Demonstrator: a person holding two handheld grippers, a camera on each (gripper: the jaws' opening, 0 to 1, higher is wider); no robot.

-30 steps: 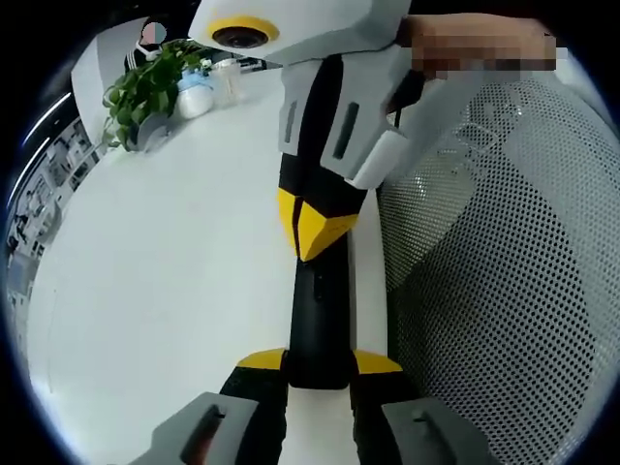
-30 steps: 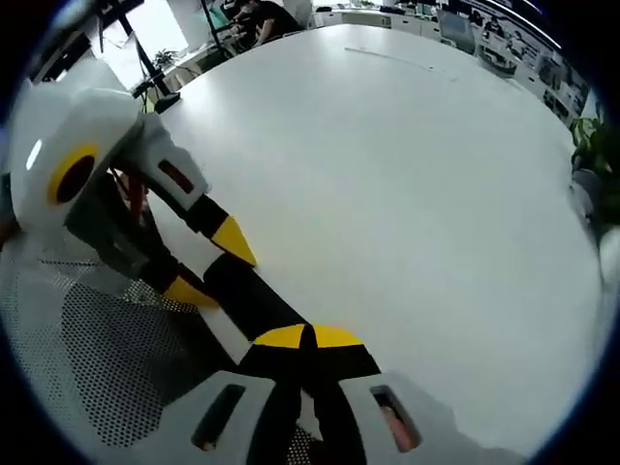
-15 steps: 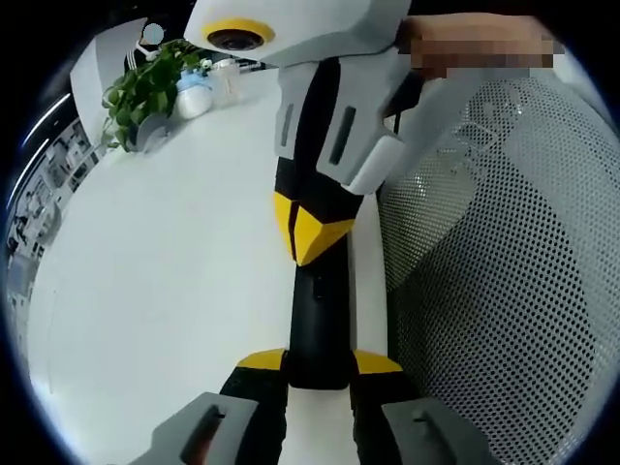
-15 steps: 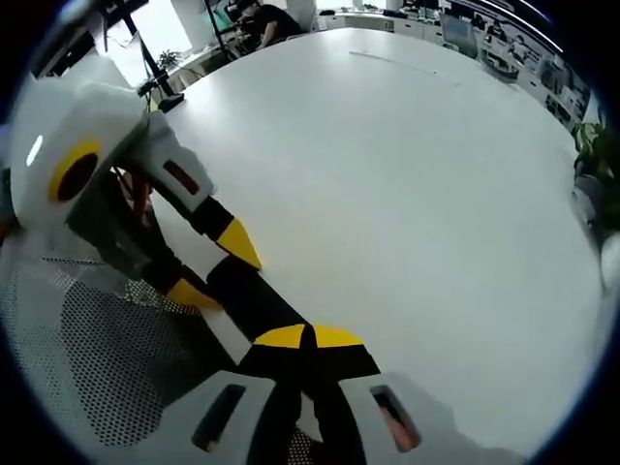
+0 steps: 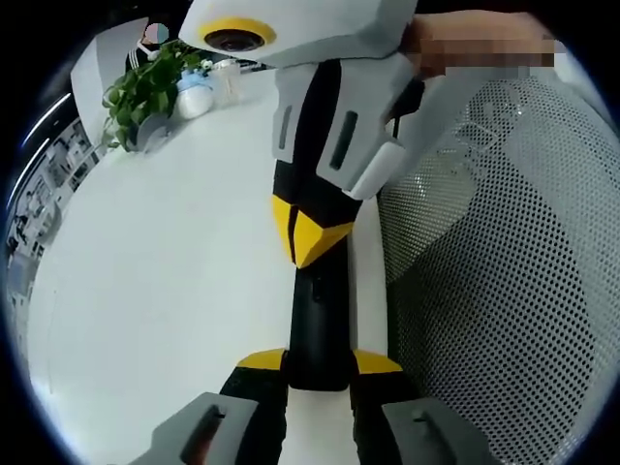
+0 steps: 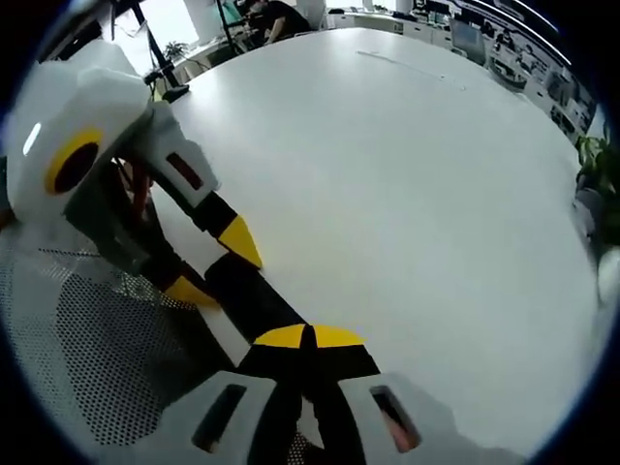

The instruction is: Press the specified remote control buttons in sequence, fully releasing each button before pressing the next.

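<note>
The left gripper (image 5: 320, 360) clamps the near end of the black remote control (image 5: 318, 325), which lies along the edge of the white table (image 5: 165, 281) beside a mesh chair (image 5: 504, 291). The right gripper (image 5: 308, 232), jaws pinched together into one point, presses its tips on the remote's face. That looks like a button press under way, so next it should lift fully clear before seeking the following button.

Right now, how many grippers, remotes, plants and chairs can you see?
grippers: 2, the left gripper and the right gripper
remote: 1
plant: 1
mesh chair: 1
Total: 5
</note>
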